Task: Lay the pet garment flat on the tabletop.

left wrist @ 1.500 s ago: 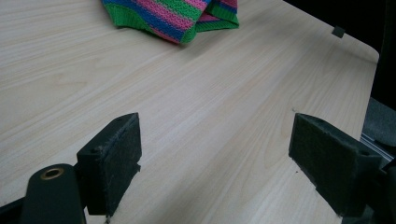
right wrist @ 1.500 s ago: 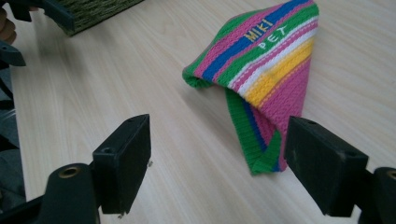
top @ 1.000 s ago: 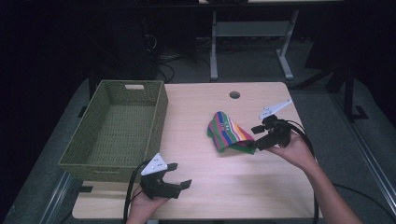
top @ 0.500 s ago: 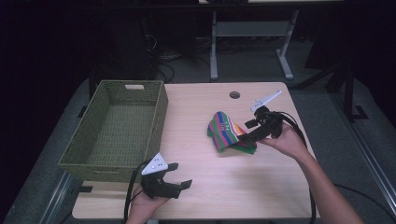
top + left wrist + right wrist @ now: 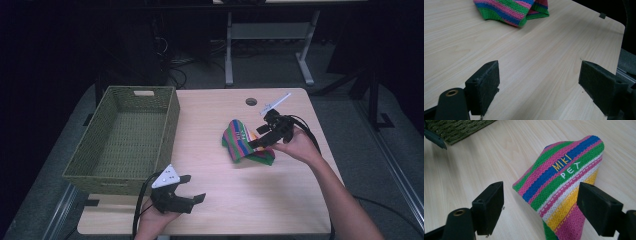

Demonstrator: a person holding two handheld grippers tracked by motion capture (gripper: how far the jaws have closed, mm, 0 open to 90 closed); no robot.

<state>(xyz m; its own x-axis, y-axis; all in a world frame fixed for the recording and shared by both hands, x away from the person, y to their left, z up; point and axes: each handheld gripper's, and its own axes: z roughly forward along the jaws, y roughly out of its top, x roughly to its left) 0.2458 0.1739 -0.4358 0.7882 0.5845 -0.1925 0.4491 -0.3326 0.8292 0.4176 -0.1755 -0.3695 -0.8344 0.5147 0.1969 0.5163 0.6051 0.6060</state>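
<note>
A striped knitted garment [image 5: 245, 144] in green, pink, blue and yellow lies bunched on the table, right of the middle. In the right gripper view the knit [image 5: 564, 182] carries the words MIKI PET and sits between the wide-apart jaws. My right gripper [image 5: 257, 141] is open, tilted down at the garment's right side, just over it. My left gripper [image 5: 194, 189] rests open near the table's front edge, jaws pointing right, nothing between them. The left gripper view has the garment [image 5: 511, 10] far ahead across bare wood.
A green woven basket [image 5: 172, 117] stands at the left of the wooden table [image 5: 215, 115], with nothing inside it. A round cable hole [image 5: 251, 101] sits near the table's far edge. Black cables trail from both grippers. Desk legs stand behind the table.
The right gripper has shifted left and tipped down toward the striped garment, its jaws now straddling the cloth's edge. The left gripper has stayed put.
</note>
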